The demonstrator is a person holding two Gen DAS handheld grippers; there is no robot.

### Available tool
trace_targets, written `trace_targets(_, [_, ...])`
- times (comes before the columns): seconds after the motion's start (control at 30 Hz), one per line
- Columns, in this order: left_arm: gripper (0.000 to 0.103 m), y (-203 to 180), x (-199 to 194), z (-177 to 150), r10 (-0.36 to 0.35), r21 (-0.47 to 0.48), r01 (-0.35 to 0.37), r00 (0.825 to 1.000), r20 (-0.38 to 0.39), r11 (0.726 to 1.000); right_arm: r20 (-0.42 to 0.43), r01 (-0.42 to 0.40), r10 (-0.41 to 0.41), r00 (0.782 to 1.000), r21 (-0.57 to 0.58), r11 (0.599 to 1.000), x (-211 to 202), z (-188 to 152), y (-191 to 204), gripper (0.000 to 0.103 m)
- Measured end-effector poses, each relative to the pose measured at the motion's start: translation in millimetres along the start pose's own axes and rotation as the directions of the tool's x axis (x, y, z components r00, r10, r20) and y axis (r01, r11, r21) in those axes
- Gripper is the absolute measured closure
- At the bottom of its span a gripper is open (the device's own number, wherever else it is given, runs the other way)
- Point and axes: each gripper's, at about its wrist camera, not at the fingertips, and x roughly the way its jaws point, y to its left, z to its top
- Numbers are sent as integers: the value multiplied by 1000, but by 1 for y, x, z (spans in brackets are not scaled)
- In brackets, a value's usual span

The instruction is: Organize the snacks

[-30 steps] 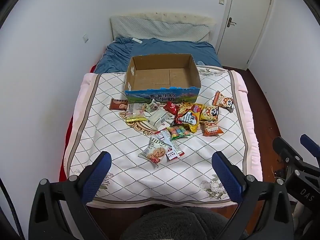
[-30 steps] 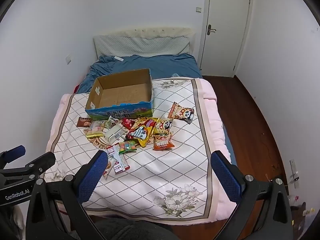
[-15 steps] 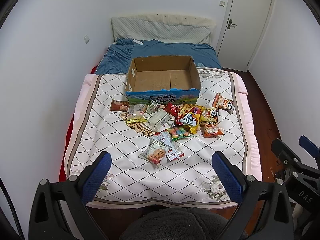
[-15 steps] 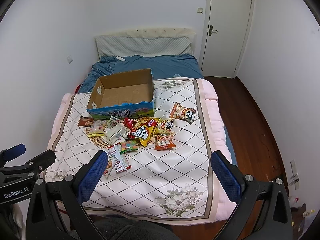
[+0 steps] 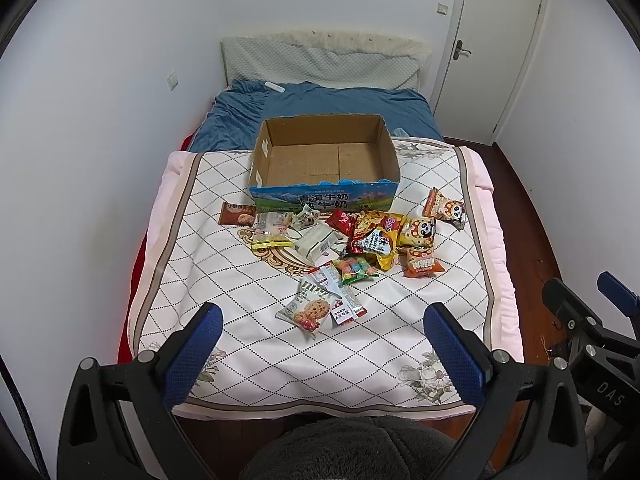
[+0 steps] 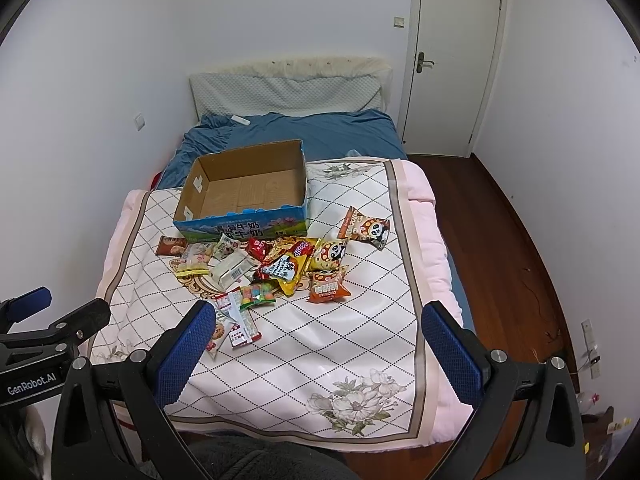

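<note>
The snack packets lie in a loose heap on the quilted bedspread (image 5: 224,280), just in front of the open cardboard box (image 5: 324,156), which stands empty with its printed blue front wall toward the cameras. Nearest the grippers is a cookie packet (image 5: 307,310) beside a small red-and-white sachet (image 5: 347,307); behind them sit a bag of coloured candy (image 5: 356,269), a large red-and-yellow chip bag (image 5: 374,238), two panda-printed packets (image 5: 418,232) and an orange packet (image 5: 422,262), with a third panda packet (image 5: 446,210) lying apart toward the right edge. A brown packet (image 5: 237,214) lies alone at the left end of the heap. Over the last second both views have drawn slightly back and the heap sits a little lower in the frames, while no packet has shifted and the box has gained nothing, so the sorting has probably not begun and this reads as an approach being lined up. The left gripper (image 5: 324,350) hangs above the near edge of the bed with its jaws spread wide and nothing between them; the right gripper (image 6: 320,348) is likewise released and empty. The cookie packet looks the easiest first pick, being closest and lying flat and clear of the others.
</note>
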Motion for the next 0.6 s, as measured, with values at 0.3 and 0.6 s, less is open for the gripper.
trace_targets(0.3, [0, -1, 0, -1, 1, 0, -1, 1000, 0, 1000, 1, 0, 0, 1000, 2, 1000, 1, 0, -1, 0])
trace_targets(0.6, [0, -1, 0, -1, 0, 0, 0, 1000, 1, 1000, 2, -2, 2, 1000, 3, 1000, 0, 1, -1, 0])
